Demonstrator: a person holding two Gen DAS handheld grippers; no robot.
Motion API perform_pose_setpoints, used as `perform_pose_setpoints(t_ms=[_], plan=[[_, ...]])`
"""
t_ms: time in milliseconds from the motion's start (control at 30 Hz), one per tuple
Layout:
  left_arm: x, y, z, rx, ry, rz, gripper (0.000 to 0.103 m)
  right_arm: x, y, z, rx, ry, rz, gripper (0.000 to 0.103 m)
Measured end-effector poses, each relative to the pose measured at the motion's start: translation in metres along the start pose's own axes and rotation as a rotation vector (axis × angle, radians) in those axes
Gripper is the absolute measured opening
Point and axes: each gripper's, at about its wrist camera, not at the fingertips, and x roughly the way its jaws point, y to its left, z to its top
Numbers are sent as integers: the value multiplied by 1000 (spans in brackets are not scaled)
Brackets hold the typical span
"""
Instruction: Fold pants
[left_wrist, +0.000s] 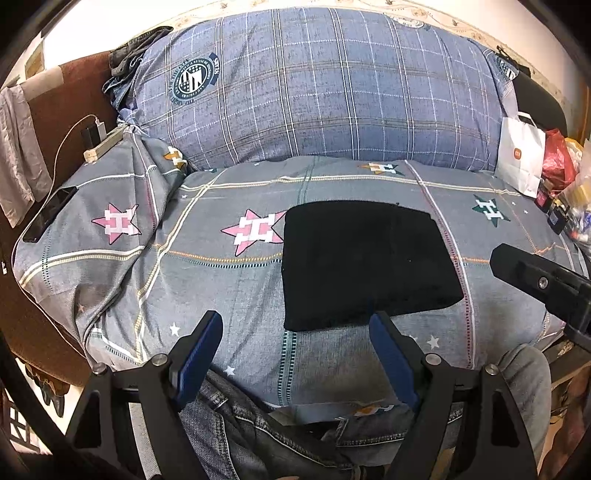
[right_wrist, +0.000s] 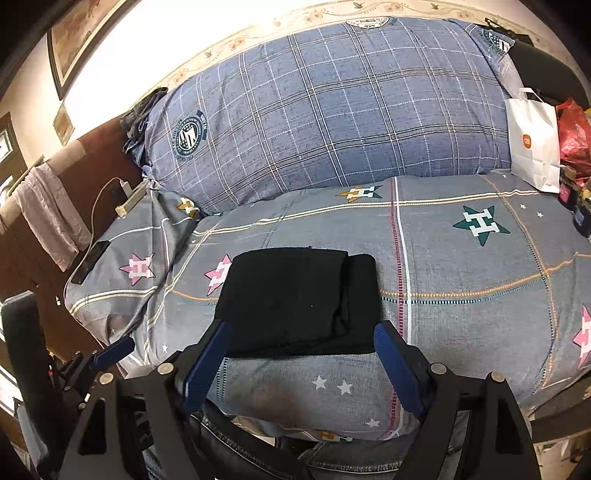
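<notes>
Ahead of my spread, empty left hand-held gripper (left_wrist: 295, 332) and right hand-held gripper (right_wrist: 303, 343), folded black pants (right_wrist: 301, 301) lie on the star-patterned bed (right_wrist: 461, 266); beyond, a plaid duvet (right_wrist: 332, 110).

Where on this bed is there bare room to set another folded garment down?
Bare sheet lies right of the folded black pants, around the green star, and along the near edge. It is crowded by the white paper bag and around the phone at left.
</notes>
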Motion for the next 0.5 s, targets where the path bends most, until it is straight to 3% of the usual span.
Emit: perform_pose_setpoints(t_ms=[500], plan=[[28,-1,2,14,42,-10,82,25,-7,1,8,20,-13,83]])
